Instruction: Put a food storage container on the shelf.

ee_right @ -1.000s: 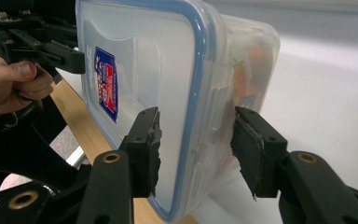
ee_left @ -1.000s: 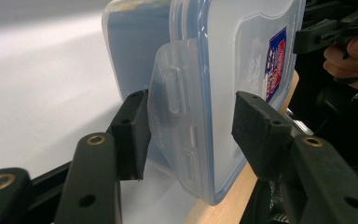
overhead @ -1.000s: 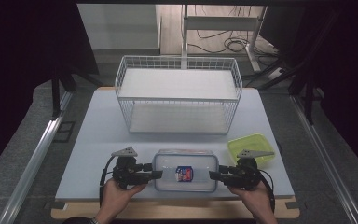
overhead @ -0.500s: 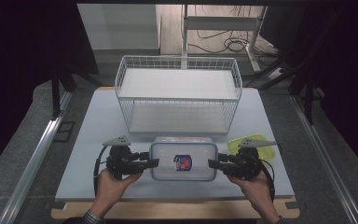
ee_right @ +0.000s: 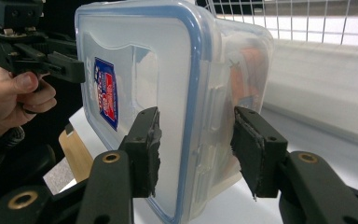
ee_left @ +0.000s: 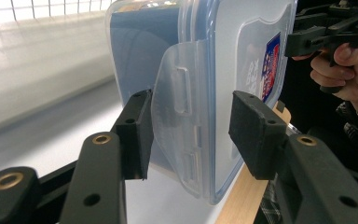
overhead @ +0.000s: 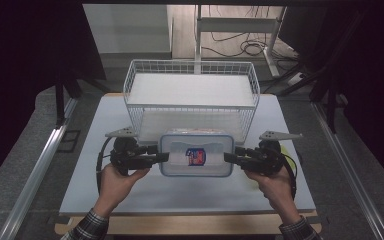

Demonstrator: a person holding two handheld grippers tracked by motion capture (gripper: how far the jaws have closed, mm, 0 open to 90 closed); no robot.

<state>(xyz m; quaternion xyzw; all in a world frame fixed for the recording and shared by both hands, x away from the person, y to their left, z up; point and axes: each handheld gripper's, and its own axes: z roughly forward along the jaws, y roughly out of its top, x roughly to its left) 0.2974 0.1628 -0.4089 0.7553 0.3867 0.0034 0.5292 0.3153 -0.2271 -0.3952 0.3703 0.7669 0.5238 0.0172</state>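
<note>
Now airborne: box (overhead: 196, 155) was flat on the bench near the front edge a second ago; half a second ago it was already coming up, and at this point it hangs between the two grippers, moved toward the basket (overhead: 192, 97) and overlapping its front wall in the high view.

Left gripper (overhead: 161, 157) has the box's left end. In the left gripper view the jaws stand either side of the end latch flap (ee_left: 179, 116) and lid rim; the near jaw looks in contact, the far one shows a gap to the lid. Partly closed, so a grip looks likely, but I can't confirm it's tight.

Right gripper (overhead: 228, 157) has the right end. In the right gripper view both pads (ee_right: 150, 149) bracket the lid rim and side wall, about half closed and apparently bearing on the plastic.

Lid is on, blue seal visible, label (overhead: 196, 156) facing up. Something orange shows inside through the wall, can't identify it.

Green lid at the bench's front-right corner is mostly behind the right hand (overhead: 275, 186) now.

Read: lift phase done, transfer toward the basket under way. Box hasn't cleared the basket rim yet, so it needs more height. Risk: end-only grips on a slick lid, box could pivot or slip if either hand loosens.
</note>
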